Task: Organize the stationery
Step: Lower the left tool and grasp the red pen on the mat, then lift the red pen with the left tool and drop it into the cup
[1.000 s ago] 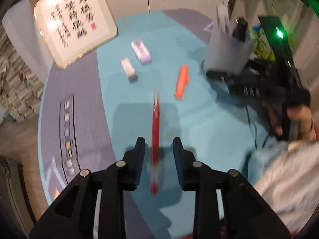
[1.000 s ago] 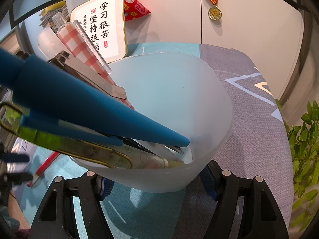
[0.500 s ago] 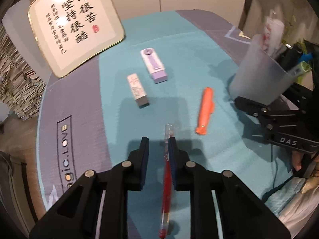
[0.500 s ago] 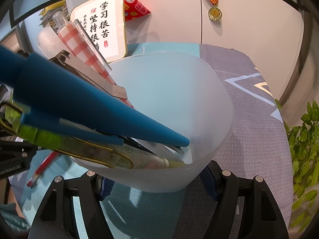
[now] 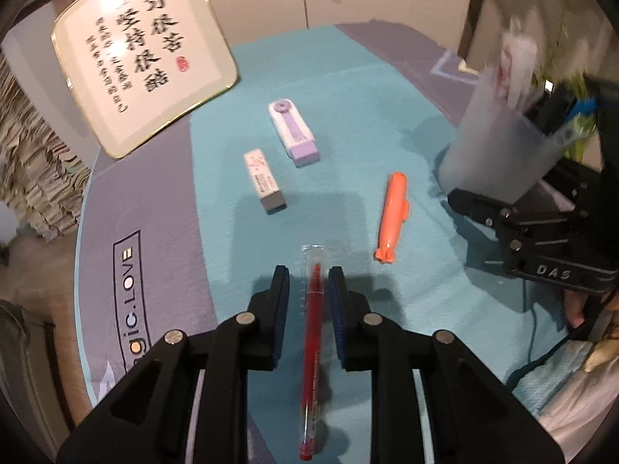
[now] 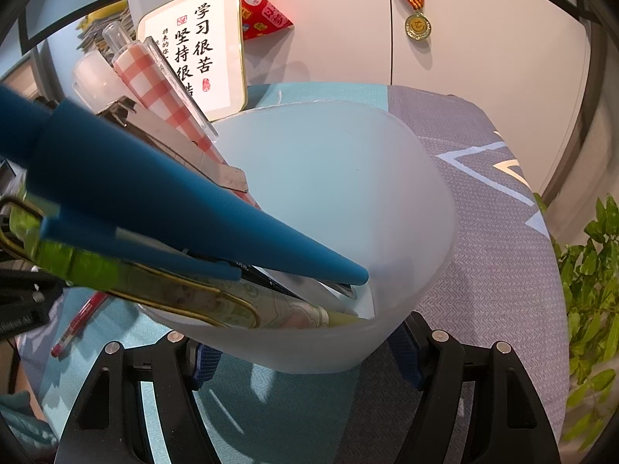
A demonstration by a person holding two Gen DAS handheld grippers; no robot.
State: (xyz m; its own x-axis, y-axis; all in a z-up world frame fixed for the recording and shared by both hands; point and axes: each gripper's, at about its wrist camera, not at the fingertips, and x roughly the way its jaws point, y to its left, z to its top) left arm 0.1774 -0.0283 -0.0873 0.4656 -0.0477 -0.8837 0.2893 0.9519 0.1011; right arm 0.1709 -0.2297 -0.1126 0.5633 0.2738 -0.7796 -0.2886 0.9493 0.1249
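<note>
**Red pen between our left fingers, cup in our right**

Our left gripper (image 5: 308, 284) hangs over the red pen (image 5: 312, 352). The pen lies on the blue mat (image 5: 348, 89), between the two fingers. The jaws are opening, and the pads do not press the pen. Our right gripper (image 6: 305, 352) squeezes the cloudy plastic cup (image 6: 348, 201) from both sides. The cup is full of pens and scissors. Farther out lie an orange highlighter (image 5: 392, 216), a white eraser (image 5: 264, 179) and a purple correction tape (image 5: 294, 131).
</note>
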